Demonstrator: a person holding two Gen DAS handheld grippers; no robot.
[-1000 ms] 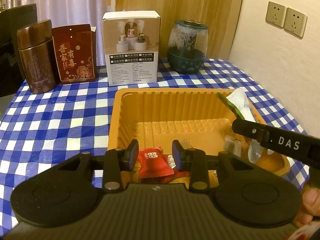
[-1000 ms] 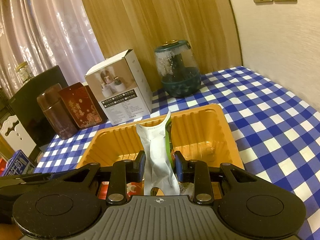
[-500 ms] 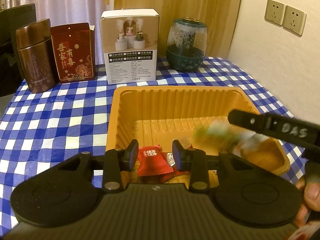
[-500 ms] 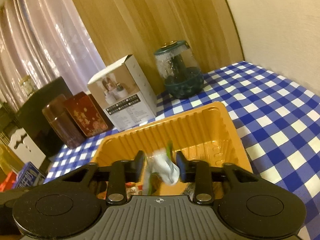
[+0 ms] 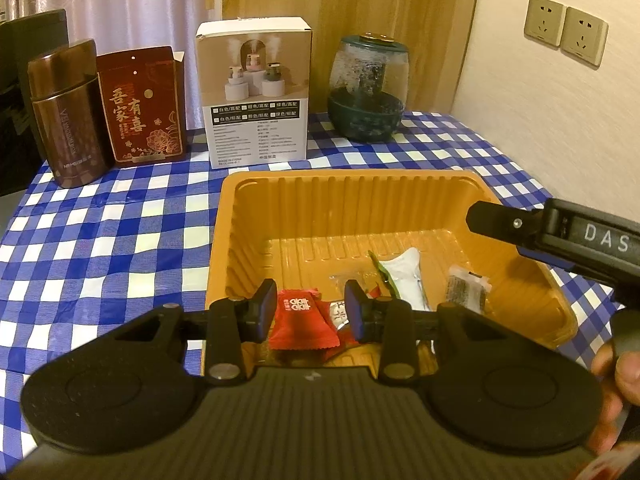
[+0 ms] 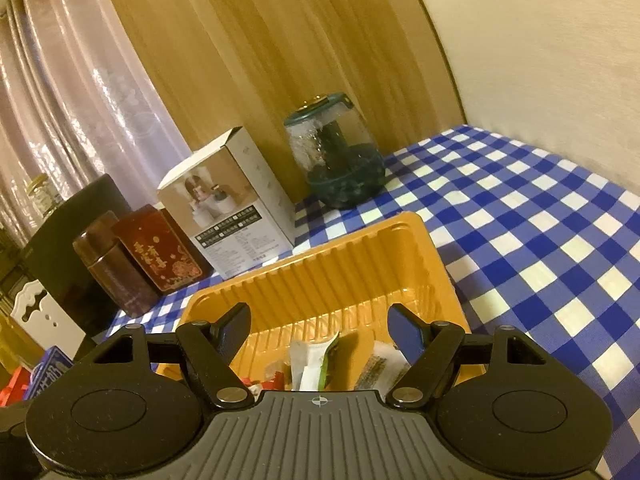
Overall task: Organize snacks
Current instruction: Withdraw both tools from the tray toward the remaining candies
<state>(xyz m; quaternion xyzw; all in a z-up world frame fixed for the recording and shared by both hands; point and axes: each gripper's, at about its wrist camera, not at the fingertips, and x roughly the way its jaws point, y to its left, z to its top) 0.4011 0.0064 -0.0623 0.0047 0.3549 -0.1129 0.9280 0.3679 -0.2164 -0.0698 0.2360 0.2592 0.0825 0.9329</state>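
Note:
An orange plastic tray (image 5: 240,240) sits on the blue checked tablecloth. In it lie a red candy packet (image 5: 302,320), a white packet with a green edge (image 5: 404,276) and a small clear-wrapped dark snack (image 5: 466,290). My left gripper (image 5: 310,306) hovers over the tray's near end, jaws a narrow gap apart. The red candy shows in that gap but lies loose below, so nothing is gripped. My right gripper (image 6: 320,322) is above the tray's right side. Its jaws are opening, nothing is between them, and the white packet (image 6: 310,364) lies beneath. One of its fingers (image 5: 500,222) reaches in from the right.
Along the table's back stand a brown flask (image 5: 66,116), a red gift box (image 5: 142,106), a white carton (image 5: 256,92) and a glass jar with a dark base (image 5: 370,88). A wall with sockets (image 5: 566,28) bounds the right. A person's hand (image 5: 620,368) holds the right gripper.
The right gripper opened and let go of the white packet, which dropped into the tray. The tray and the red candy in it shifted slightly in the left view. The left gripper stayed put.

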